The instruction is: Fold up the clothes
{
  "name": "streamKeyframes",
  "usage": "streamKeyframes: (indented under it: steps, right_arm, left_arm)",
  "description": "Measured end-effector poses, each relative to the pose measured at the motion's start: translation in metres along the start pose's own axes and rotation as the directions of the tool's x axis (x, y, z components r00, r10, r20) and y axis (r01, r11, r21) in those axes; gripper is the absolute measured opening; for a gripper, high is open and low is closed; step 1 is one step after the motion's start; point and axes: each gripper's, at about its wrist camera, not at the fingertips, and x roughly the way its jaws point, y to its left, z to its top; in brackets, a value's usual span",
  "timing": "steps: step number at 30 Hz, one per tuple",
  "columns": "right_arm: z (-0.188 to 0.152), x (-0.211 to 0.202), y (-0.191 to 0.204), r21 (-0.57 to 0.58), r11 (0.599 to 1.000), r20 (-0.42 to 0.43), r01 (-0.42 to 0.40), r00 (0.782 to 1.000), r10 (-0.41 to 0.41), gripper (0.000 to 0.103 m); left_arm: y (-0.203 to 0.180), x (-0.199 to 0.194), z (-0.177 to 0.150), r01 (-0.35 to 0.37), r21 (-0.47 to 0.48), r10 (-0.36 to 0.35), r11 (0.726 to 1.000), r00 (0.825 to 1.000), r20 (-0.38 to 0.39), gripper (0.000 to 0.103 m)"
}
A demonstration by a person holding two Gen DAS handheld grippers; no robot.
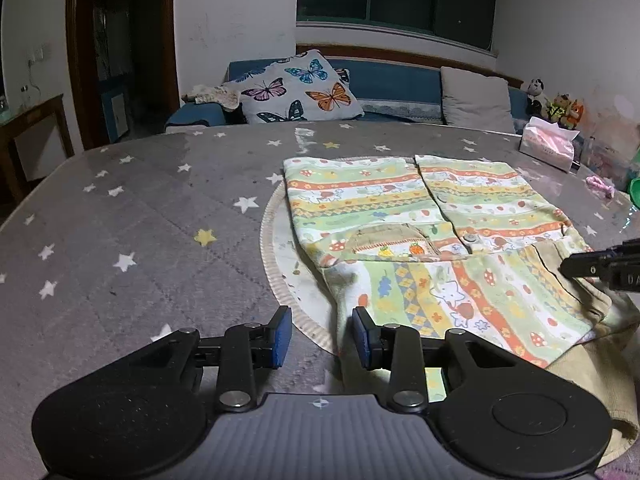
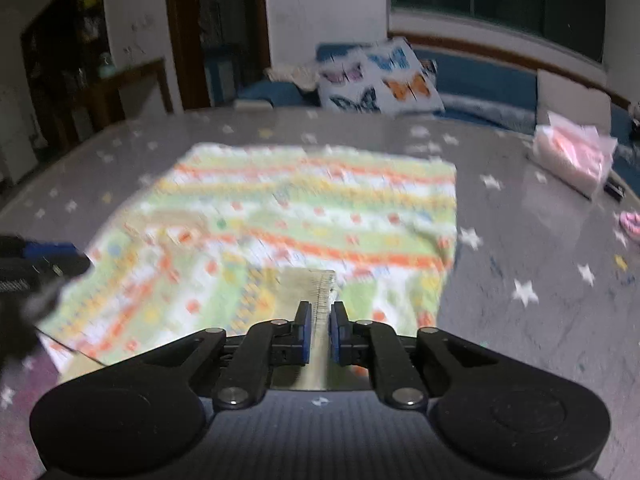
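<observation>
A small patterned garment (image 1: 432,240) with green, orange and yellow stripes lies on the grey star-print table (image 1: 140,208), partly folded, its beige lining showing at the near right. My left gripper (image 1: 320,336) is open, its blue pads at the garment's near left edge, holding nothing. My right gripper (image 2: 320,330) is shut on a beige hem of the garment (image 2: 316,292); this view is blurred. The right gripper shows at the right edge of the left wrist view (image 1: 604,266). The left gripper shows at the left edge of the right wrist view (image 2: 40,260).
A round woven mat (image 1: 280,272) lies under the garment. A tissue pack (image 1: 548,146), a pink item (image 1: 600,185) and a green object (image 1: 634,192) sit at the table's right. A blue sofa (image 1: 380,80) with a butterfly pillow (image 1: 300,88) stands behind.
</observation>
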Motion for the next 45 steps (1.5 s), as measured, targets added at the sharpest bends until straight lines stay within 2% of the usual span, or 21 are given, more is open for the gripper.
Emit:
streamKeyframes:
  steps: [5,10,13,18,22,24,29,33,36,38,39,42,43,45]
  right_arm:
    - [0.004,-0.027,0.001,-0.036,0.998,0.055,-0.044,0.997,0.046,0.014]
    - [-0.004,-0.033,0.01,-0.092,0.987,0.01,-0.135,0.991,0.137,0.014]
    - [-0.021,-0.03,0.013,-0.138,0.981,-0.04,-0.134,0.991,0.13,0.014]
    - [-0.033,-0.045,0.019,-0.201,0.971,-0.04,-0.129,0.992,0.123,0.016]
    - [-0.039,-0.052,0.021,-0.227,0.966,-0.047,-0.126,0.992,0.118,0.016]
    - [-0.04,-0.058,0.019,-0.229,0.965,-0.044,-0.125,0.992,0.118,0.021]
    - [-0.045,-0.073,0.018,-0.271,0.957,-0.038,-0.106,0.994,0.099,0.024]
    - [-0.051,-0.082,0.017,-0.3,0.949,-0.037,-0.094,0.995,0.087,0.036]
    - [-0.057,-0.088,0.017,-0.339,0.936,-0.037,-0.091,0.996,0.083,0.043]
    - [-0.06,-0.091,0.017,-0.363,0.927,-0.035,-0.091,0.996,0.084,0.046]
    - [-0.062,-0.092,0.018,-0.374,0.923,-0.034,-0.091,0.996,0.085,0.049]
    - [-0.066,-0.092,0.021,-0.411,0.906,-0.031,-0.099,0.995,0.095,0.053]
    - [-0.066,-0.091,0.023,-0.423,0.901,-0.029,-0.101,0.995,0.099,0.054]
    - [-0.067,-0.09,0.026,-0.443,0.89,-0.021,-0.104,0.994,0.106,0.059]
  left_arm:
    - [-0.009,-0.015,0.006,0.033,0.038,-0.034,0.999,0.999,0.032,0.036]
    - [-0.034,-0.018,0.0,0.097,0.133,-0.101,0.986,0.995,0.026,0.038]
    - [-0.041,-0.016,-0.01,0.104,0.176,-0.104,0.979,0.995,-0.006,0.038]
    - [-0.044,-0.028,-0.024,0.097,0.269,-0.1,0.958,0.995,-0.003,0.04]
    - [-0.05,-0.047,-0.039,0.087,0.388,-0.103,0.918,0.994,0.02,0.048]
    - [-0.056,-0.055,-0.048,0.081,0.456,-0.108,0.886,0.994,0.032,0.053]
    - [-0.081,-0.063,-0.068,0.076,0.589,-0.143,0.804,0.987,0.068,0.059]
    - [-0.106,-0.062,-0.077,0.085,0.662,-0.201,0.744,0.974,0.101,0.06]
    - [-0.118,-0.059,-0.076,0.093,0.685,-0.238,0.723,0.964,0.12,0.06]
    - [-0.122,-0.057,-0.074,0.105,0.687,-0.265,0.719,0.955,0.131,0.059]
    - [-0.124,-0.056,-0.072,0.117,0.685,-0.278,0.719,0.952,0.128,0.055]
    - [-0.123,-0.052,-0.064,0.162,0.659,-0.312,0.734,0.943,0.115,0.022]
    - [-0.123,-0.051,-0.06,0.177,0.647,-0.321,0.742,0.941,0.11,0.015]
    - [-0.119,-0.049,-0.051,0.186,0.61,-0.318,0.77,0.941,0.114,0.009]
